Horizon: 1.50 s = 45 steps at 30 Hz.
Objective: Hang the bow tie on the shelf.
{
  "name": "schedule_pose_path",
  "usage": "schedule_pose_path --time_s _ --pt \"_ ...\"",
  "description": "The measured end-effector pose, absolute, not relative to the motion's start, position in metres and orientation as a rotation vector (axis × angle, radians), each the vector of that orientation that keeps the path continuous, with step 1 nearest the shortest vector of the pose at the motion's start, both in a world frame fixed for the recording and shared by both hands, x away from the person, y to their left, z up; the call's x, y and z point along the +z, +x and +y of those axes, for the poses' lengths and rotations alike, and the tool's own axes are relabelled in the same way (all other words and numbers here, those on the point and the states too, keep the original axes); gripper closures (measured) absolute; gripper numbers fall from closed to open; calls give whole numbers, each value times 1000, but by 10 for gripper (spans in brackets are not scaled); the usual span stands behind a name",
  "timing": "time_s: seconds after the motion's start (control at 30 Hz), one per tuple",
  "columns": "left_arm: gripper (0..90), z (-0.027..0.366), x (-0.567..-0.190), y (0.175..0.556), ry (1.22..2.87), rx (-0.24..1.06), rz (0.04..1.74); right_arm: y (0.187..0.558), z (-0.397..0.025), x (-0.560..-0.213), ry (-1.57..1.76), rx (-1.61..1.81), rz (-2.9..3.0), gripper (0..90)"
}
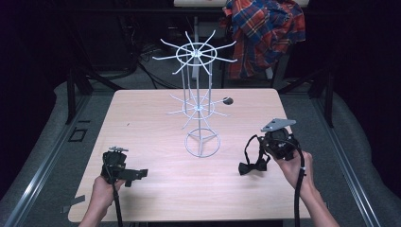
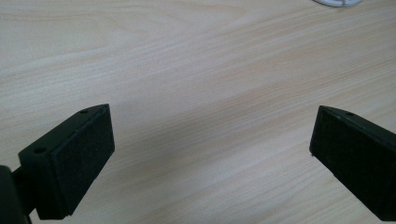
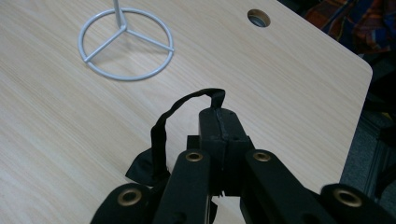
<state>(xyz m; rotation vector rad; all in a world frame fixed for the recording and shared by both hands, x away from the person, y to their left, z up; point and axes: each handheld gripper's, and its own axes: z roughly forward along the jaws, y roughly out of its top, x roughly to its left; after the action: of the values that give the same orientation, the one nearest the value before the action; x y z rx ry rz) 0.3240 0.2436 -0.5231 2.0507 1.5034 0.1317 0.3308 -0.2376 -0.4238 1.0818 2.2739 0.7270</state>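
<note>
A black bow tie [image 1: 252,165] with a looped strap [image 3: 164,122] hangs from my right gripper [image 1: 279,142], whose jaws are shut on the strap [image 3: 219,119] just above the table's right side. The bow [image 1: 247,168] rests on or just over the wood. A white wire display rack [image 1: 198,94] with two tiers of radiating hooks stands mid-table, and its ring base [image 3: 125,43] lies ahead of the right gripper. My left gripper [image 1: 135,174] sits low at the front left, open, its two pads [image 2: 81,158] wide apart over bare wood.
The wooden table [image 1: 156,189] has a cable hole [image 1: 228,100] near its far right edge [image 3: 258,17]. A plaid shirt [image 1: 265,33] hangs behind the table. Dark floor and metal rails surround the table.
</note>
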Motion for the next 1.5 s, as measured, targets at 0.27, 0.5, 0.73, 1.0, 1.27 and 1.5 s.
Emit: schedule_pose_path --time_s 0.27,0.5,0.73,1.0,1.27,1.5 --pt "0 244 -523 324 2053 127 1500 332 -232 -415 1057 752 2266 900" --pt "0 243 -524 324 2058 124 1498 332 -229 -408 1050 778 2258 900" --pt "0 244 -524 324 2059 127 1498 329 -226 -404 1022 772 2263 900" --pt "0 244 -523 324 2057 123 1499 329 -218 -399 994 786 2260 900" --pt "0 244 -523 324 2058 126 1496 332 -214 -396 990 792 2279 900" --pt "0 244 -524 324 2060 123 1492 334 -211 -392 976 801 2293 900"
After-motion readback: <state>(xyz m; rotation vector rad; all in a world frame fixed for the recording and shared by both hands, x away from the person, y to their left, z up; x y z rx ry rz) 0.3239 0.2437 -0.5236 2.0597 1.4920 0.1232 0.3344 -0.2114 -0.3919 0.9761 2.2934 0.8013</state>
